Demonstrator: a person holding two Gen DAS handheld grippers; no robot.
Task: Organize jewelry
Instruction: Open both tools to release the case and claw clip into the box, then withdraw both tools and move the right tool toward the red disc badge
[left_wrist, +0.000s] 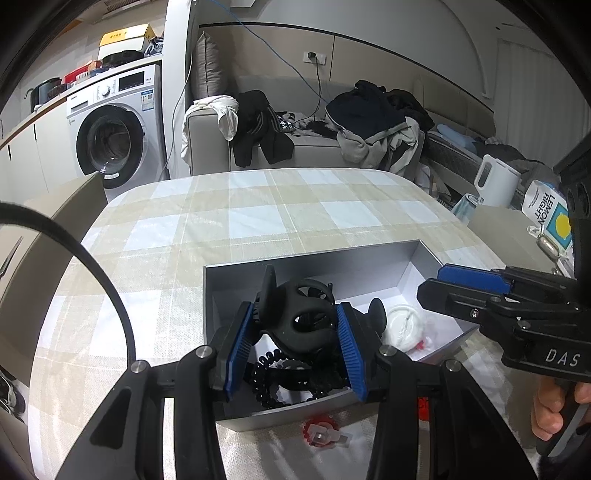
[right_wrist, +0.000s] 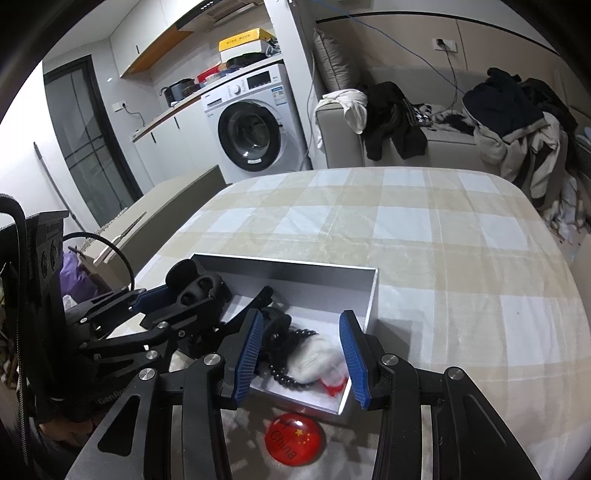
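A grey open box (left_wrist: 236, 284) (right_wrist: 365, 295) sits on the checked tablecloth. My left gripper (left_wrist: 295, 332) is shut on a black hair claw clip (left_wrist: 295, 314) and holds it over the box's left part; it also shows in the right wrist view (right_wrist: 195, 288). Inside the box lie a black spiral hair tie (left_wrist: 266, 373), a black bead bracelet (right_wrist: 291, 380) and a white round pouch (left_wrist: 402, 325) (right_wrist: 314, 358). My right gripper (right_wrist: 301, 354) is open and empty above the box's near end. A red round China badge (right_wrist: 295, 437) lies in front of the box.
A red item in a clear wrapper (left_wrist: 321, 432) lies on the cloth before the box. A white kettle (left_wrist: 496, 181) and a lemon packet (left_wrist: 550, 214) stand at the right. A sofa with clothes (left_wrist: 280, 144) and a washing machine (left_wrist: 114, 125) are behind the table.
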